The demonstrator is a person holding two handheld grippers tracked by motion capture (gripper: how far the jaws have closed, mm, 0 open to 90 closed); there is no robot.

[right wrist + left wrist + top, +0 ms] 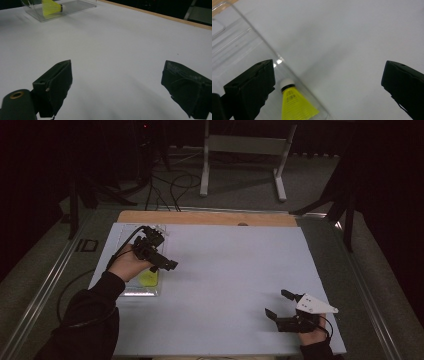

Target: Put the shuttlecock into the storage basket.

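— While the left gripper [159,262] hangs over the clear tray [131,290] at the left side of the table [225,270], where is the shuttlecock?

— It lies inside that tray, a yellow shuttlecock [295,105] with a white cork tip ringed in black. From the left gripper view it sits just below and between the jaws, closer to the left-hand one, with the tip pointing away from the camera.

— Are those jaws closed on it?

— No, they stand wide apart and hold nothing; the tray's edge runs between them.

— And the right gripper [280,305]?

— It rests low near the table's front right corner, well apart from the tray, held in the person's hand. Its jaws are spread wide too, with only bare white tabletop between them. The right gripper view catches the tray and shuttlecock far off.
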